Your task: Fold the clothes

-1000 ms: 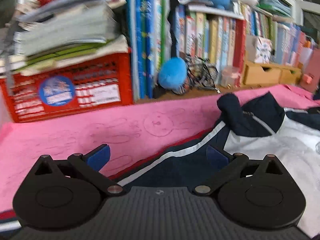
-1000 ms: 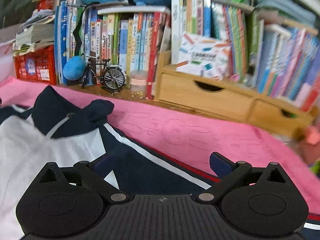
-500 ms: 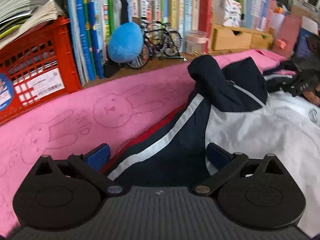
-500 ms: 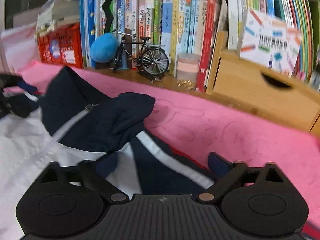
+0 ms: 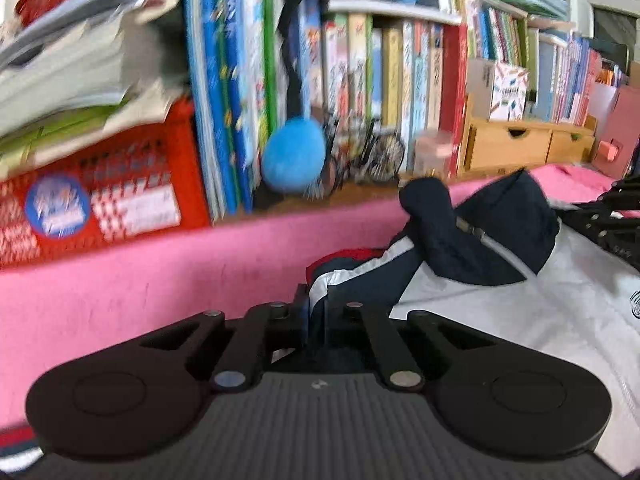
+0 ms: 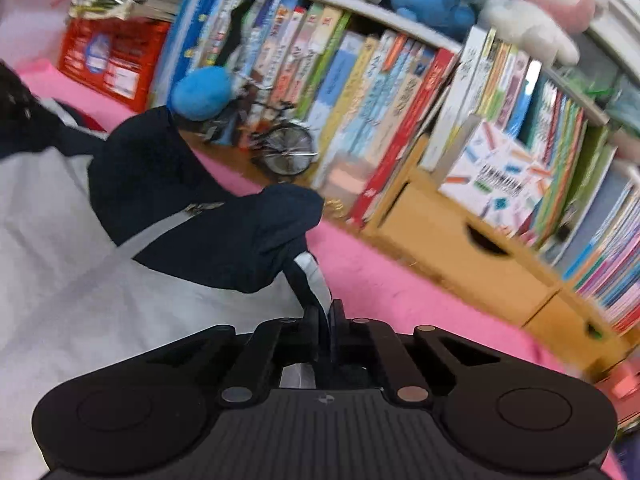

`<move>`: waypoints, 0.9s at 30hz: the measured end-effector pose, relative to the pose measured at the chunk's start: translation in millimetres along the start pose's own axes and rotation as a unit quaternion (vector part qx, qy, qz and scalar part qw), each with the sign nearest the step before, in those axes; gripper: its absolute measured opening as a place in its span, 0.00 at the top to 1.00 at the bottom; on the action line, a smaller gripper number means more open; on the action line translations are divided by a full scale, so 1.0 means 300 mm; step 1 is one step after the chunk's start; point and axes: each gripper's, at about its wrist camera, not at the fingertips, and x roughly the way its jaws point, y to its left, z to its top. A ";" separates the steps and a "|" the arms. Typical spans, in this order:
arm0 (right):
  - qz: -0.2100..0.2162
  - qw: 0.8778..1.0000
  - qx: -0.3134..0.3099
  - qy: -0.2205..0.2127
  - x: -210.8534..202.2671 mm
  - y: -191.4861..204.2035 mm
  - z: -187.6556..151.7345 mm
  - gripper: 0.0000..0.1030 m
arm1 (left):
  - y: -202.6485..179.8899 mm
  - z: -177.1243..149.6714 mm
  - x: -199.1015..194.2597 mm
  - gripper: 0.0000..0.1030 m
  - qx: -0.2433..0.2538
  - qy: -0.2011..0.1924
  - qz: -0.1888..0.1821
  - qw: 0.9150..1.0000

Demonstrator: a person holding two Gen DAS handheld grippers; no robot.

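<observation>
- Two grippers now pinched on the jacket (image 5: 500, 304); half a second ago both stood spread over its navy sleeves.
- Left of the collar (image 5: 472, 236): left gripper (image 5: 316, 312) clamped on the striped sleeve edge, cloth bunched up off the pink mat (image 5: 140, 280).
- Right of the collar: right gripper (image 6: 324, 320) closed on a thin pinch of sleeve fabric.
- Jacket spread front-up on the mat, collar toward the bookshelf (image 6: 360, 92).
- Judged: both sleeves secured, inward fold ready to start.
</observation>
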 end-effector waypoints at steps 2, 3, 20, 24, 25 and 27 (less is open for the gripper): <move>-0.019 1.000 0.007 0.004 0.030 -0.022 0.018 0.95 | -0.006 0.029 0.030 0.94 0.004 -0.006 0.005 1.000; -0.024 1.000 0.011 0.005 0.051 -0.032 0.024 0.95 | -0.010 0.044 0.045 0.94 0.005 -0.009 0.007 1.000; 0.000 0.997 0.042 -0.061 -0.200 -0.011 -0.023 0.43 | 0.035 0.029 -0.148 0.64 0.025 -0.014 0.126 0.992; 0.120 0.988 0.072 -0.071 -0.462 0.107 -0.146 0.41 | -0.087 -0.112 -0.402 0.45 0.058 -0.053 0.099 0.992; 0.136 0.985 0.077 -0.068 -0.504 0.120 -0.190 0.39 | -0.128 -0.156 -0.438 0.32 0.069 -0.055 0.087 0.992; 0.169 0.980 0.085 -0.063 -0.588 0.147 -0.280 0.37 | -0.205 -0.258 -0.499 0.30 0.097 -0.053 0.072 0.991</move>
